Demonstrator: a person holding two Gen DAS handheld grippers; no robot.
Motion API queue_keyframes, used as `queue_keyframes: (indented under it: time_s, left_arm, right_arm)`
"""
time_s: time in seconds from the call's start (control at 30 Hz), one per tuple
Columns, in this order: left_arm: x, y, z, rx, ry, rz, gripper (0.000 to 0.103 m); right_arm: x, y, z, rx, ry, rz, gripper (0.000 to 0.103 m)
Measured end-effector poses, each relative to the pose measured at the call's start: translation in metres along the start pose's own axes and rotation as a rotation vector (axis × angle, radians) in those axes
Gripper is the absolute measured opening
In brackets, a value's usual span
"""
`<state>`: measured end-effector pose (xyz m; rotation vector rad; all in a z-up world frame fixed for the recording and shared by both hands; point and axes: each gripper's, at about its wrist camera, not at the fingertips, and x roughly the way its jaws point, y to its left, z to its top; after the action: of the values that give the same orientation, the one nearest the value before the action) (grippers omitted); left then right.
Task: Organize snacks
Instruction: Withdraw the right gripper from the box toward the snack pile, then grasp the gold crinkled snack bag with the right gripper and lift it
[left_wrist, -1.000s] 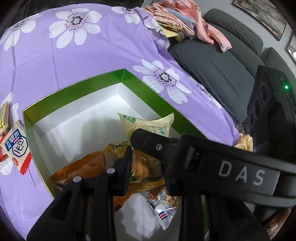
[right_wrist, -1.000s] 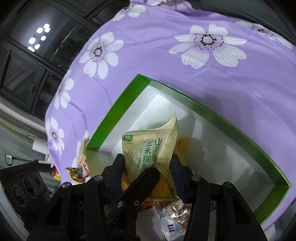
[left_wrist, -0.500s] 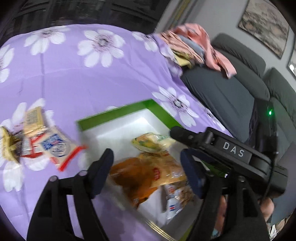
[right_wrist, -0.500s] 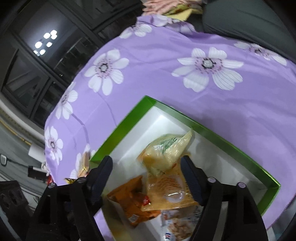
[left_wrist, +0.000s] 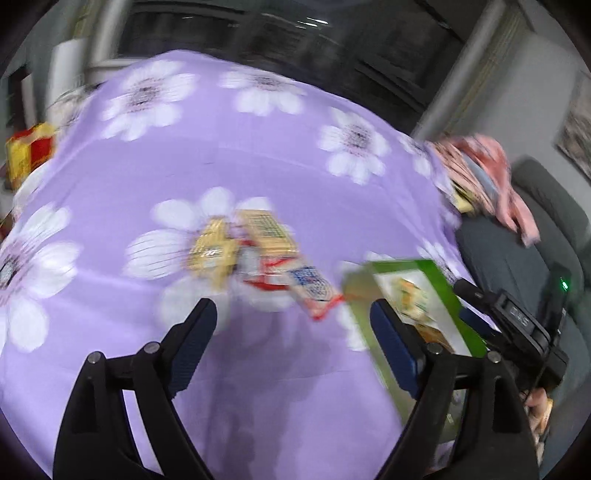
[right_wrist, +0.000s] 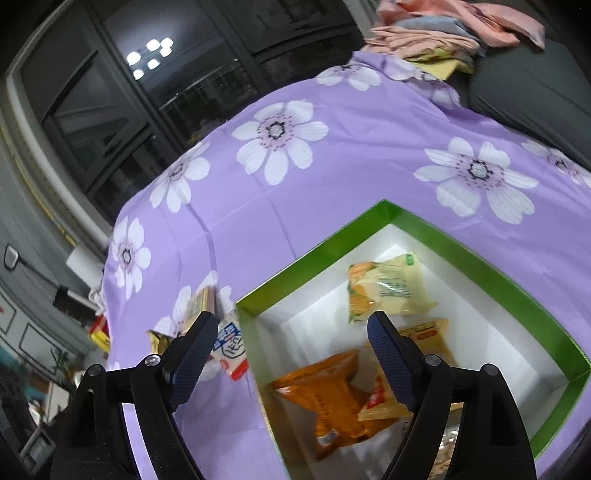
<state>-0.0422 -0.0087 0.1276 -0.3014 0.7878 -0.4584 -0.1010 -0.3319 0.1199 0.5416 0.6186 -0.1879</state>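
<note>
Snacks (left_wrist: 258, 254), blurred yellow and red-white packets, lie on the purple cloth (left_wrist: 258, 155) ahead of the left gripper (left_wrist: 293, 319), jaws apart. Right view: right gripper (right_wrist: 291, 328) spread empty over the green box (right_wrist: 480, 266) holding pale yellow packet (right_wrist: 388, 288) and orange packets (right_wrist: 332, 398).

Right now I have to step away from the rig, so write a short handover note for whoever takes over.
Left gripper: open, empty, above the purple tablecloth, facing the loose snacks.
Right gripper: open, empty, over the near corner of the green box.
Done: several packets lie in the box: a pale yellow packet toward the back, an orange packet and others nearer the front.
Left: a small cluster of snacks lies on the cloth beside the box, including a red, white and blue packet. The left view is blurred, so count them yourself, then move them into the box.
</note>
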Motion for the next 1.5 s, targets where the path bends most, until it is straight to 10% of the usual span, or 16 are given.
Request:
queue_keyframes:
  time_s: [0.47,0.73,1.03,1.13,1.3,1.5]
  left_arm:
    - [-0.012,0.101,-0.008,-0.160,0.002,0.154,0.085]
    - [-0.002,0.110,-0.008,-0.185,0.052,0.180,0.085]
    - [-0.006,0.120,-0.005,-0.208,0.044,0.155,0.085]
    - [-0.008,0.121,-0.003,-0.216,0.035,0.137,0.085]
    - [-0.008,0.126,-0.002,-0.245,0.042,0.137,0.085]
    - [-0.005,0.126,-0.004,-0.253,0.047,0.139,0.085]
  right_arm:
    - [0.011,0.067,-0.031,-0.127,0.079,0.089,0.084]
    - [0.090,0.143,-0.045,-0.106,0.314,0.228,0.084]
    - [0.200,0.204,-0.058,-0.111,0.356,-0.003,0.083]
    - [0.215,0.210,-0.059,-0.152,0.336,-0.069,0.077]
    - [0.211,0.217,-0.063,-0.265,0.308,-0.079,0.040]
    - [0.158,0.204,-0.066,-0.315,0.345,0.051,0.034]
